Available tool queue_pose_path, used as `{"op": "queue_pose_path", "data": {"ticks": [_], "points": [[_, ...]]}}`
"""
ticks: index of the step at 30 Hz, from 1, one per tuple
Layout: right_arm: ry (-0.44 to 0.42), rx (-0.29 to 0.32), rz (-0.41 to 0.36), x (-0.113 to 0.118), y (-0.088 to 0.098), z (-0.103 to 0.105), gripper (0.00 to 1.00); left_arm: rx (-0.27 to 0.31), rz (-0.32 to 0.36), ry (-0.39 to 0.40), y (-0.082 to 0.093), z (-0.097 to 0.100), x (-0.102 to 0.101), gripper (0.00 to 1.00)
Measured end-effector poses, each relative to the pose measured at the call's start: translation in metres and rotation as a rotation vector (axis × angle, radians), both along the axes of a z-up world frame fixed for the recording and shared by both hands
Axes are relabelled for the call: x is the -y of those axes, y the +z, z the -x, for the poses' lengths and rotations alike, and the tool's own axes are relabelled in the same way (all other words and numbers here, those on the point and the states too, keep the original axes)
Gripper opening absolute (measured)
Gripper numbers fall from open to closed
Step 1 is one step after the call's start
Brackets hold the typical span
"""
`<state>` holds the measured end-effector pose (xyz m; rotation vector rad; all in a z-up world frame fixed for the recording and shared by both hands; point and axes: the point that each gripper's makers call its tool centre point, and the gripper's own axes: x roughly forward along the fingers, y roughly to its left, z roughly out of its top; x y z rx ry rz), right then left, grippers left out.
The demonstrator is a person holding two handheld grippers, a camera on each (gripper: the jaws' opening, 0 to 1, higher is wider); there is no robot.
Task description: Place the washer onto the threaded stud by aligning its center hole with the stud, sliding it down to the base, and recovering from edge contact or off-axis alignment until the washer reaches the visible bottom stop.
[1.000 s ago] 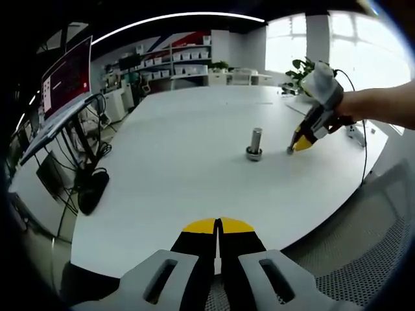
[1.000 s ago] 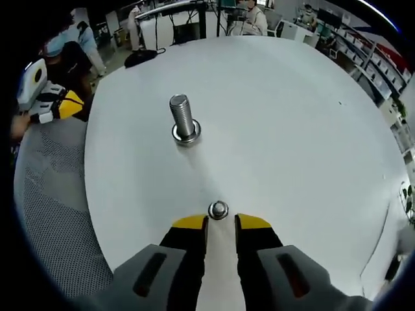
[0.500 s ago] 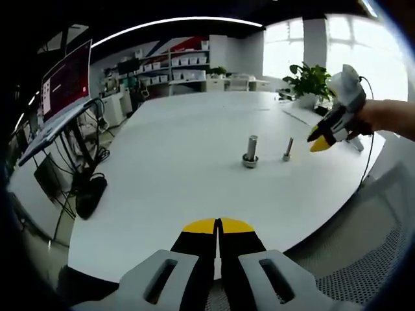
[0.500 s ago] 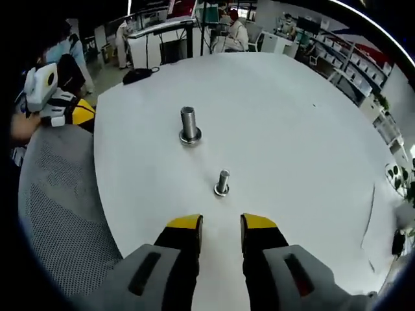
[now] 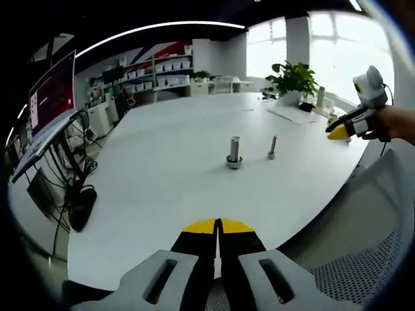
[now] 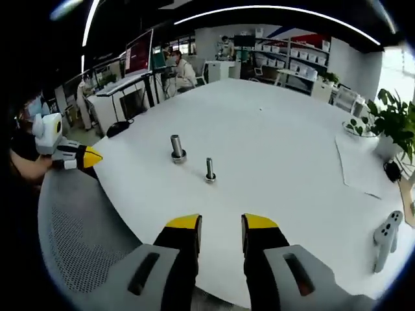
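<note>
Washer [image 5: 234, 162] too small to discern

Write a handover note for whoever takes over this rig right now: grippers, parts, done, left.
Left gripper: shut, empty, held at the near table edge.
Right gripper: open, empty, held off the white table.
Large stud stands upright with a ring at its base; I cannot tell whether that is the washer or the stud's own flange.
Small bolt stands upright beside it, apart from it.
Done: nothing in either gripper.
Left: check the ring sits at the bottom stop.
</note>
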<state>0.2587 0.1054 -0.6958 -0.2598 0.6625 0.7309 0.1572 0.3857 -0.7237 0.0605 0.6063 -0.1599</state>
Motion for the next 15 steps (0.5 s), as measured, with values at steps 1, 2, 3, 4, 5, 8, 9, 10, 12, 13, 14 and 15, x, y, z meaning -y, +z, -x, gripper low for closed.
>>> {"op": "queue_pose_path", "data": {"ticks": [1, 2, 3, 4, 5, 8, 9, 10, 12, 13, 14, 15], "points": [[-0.007, 0.009, -0.002, 0.004, 0.001, 0.003, 0.27, -0.008, -0.002, -0.002, -0.001, 0.001, 0.000, 0.00], [-0.027, 0.017, -0.009, 0.009, 0.001, 0.007, 0.27, -0.008, 0.001, -0.005, -0.001, 0.001, 0.001, 0.00], [-0.041, 0.019, -0.023, 0.012, 0.001, 0.010, 0.27, -0.008, 0.002, -0.006, -0.001, 0.001, 0.001, 0.00], [-0.050, 0.019, -0.037, 0.014, 0.001, 0.014, 0.28, -0.015, 0.000, -0.009, -0.002, 0.001, 0.001, 0.00], [-0.060, 0.020, -0.045, 0.017, -0.001, 0.018, 0.29, -0.025, -0.002, -0.010, -0.003, 0.002, 0.001, 0.00], [-0.086, 0.007, -0.059, 0.022, -0.009, 0.026, 0.30, -0.032, -0.005, -0.012, -0.004, 0.002, 0.002, 0.00], [-0.087, -0.001, -0.075, 0.020, -0.014, 0.031, 0.31, -0.035, -0.009, -0.009, -0.004, 0.003, 0.001, 0.00], [-0.092, -0.008, -0.084, 0.020, -0.016, 0.033, 0.31, -0.041, -0.012, -0.006, -0.005, 0.003, 0.001, 0.00], [-0.110, -0.027, -0.120, 0.017, -0.019, 0.039, 0.31, -0.062, -0.020, -0.006, -0.008, 0.004, 0.000, 0.00], [-0.118, -0.038, -0.140, 0.016, -0.020, 0.041, 0.31, -0.084, -0.027, -0.007, -0.011, 0.006, 0.000, 0.00], [-0.119, -0.037, -0.143, 0.015, -0.021, 0.042, 0.31, -0.097, -0.032, -0.005, -0.013, 0.007, -0.001, 0.00], [-0.126, -0.036, -0.143, 0.015, -0.022, 0.043, 0.31, -0.122, -0.052, 0.014, -0.015, 0.010, -0.005, 0.00]]}}
